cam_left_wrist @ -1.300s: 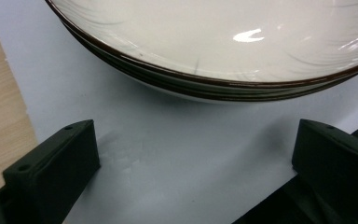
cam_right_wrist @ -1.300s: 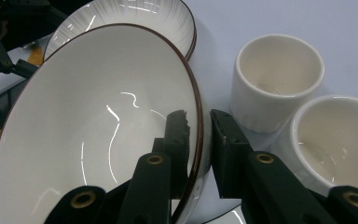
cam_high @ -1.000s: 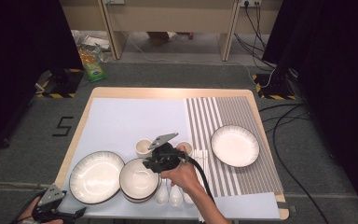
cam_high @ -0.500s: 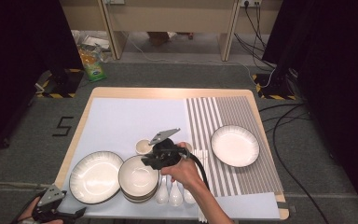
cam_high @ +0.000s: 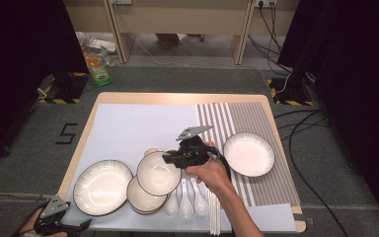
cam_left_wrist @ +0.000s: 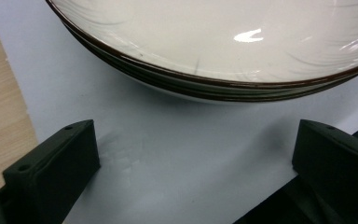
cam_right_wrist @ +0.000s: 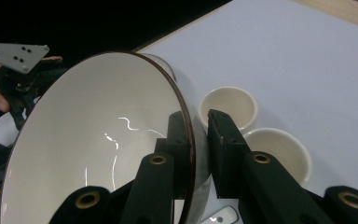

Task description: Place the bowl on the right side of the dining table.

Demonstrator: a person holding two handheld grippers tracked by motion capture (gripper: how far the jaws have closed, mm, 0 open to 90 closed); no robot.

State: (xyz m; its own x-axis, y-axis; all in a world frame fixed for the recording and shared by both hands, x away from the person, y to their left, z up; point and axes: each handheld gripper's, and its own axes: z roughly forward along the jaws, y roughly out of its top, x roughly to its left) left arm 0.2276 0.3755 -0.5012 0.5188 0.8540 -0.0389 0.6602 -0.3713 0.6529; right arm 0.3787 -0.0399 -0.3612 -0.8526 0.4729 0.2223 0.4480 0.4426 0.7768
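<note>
My right gripper (cam_high: 171, 159) is shut on the rim of a white bowl (cam_high: 158, 173) with a brown edge, held tilted above the stack of bowls (cam_high: 142, 200) near the table's front. In the right gripper view the jaws (cam_right_wrist: 198, 135) pinch the bowl's wall (cam_right_wrist: 98, 149), one jaw inside and one outside. My left gripper (cam_high: 80, 226) hangs open off the table's front left corner. In the left gripper view its open jaws (cam_left_wrist: 191, 158) face the side of a large white plate (cam_left_wrist: 214, 46) on the pale blue mat (cam_left_wrist: 168, 154).
The large plate (cam_high: 102, 180) lies at front left. Another plate (cam_high: 248, 154) rests on the striped mat (cam_high: 256, 116) at right. Three white spoons (cam_high: 185, 197) and chopsticks (cam_high: 214, 217) lie in front of my right hand. Two small cups (cam_right_wrist: 228, 105) sit behind the bowls.
My right gripper has raised the top bowl off the stack and carried it slightly back and right, tilting it. The left gripper has stayed put.
</note>
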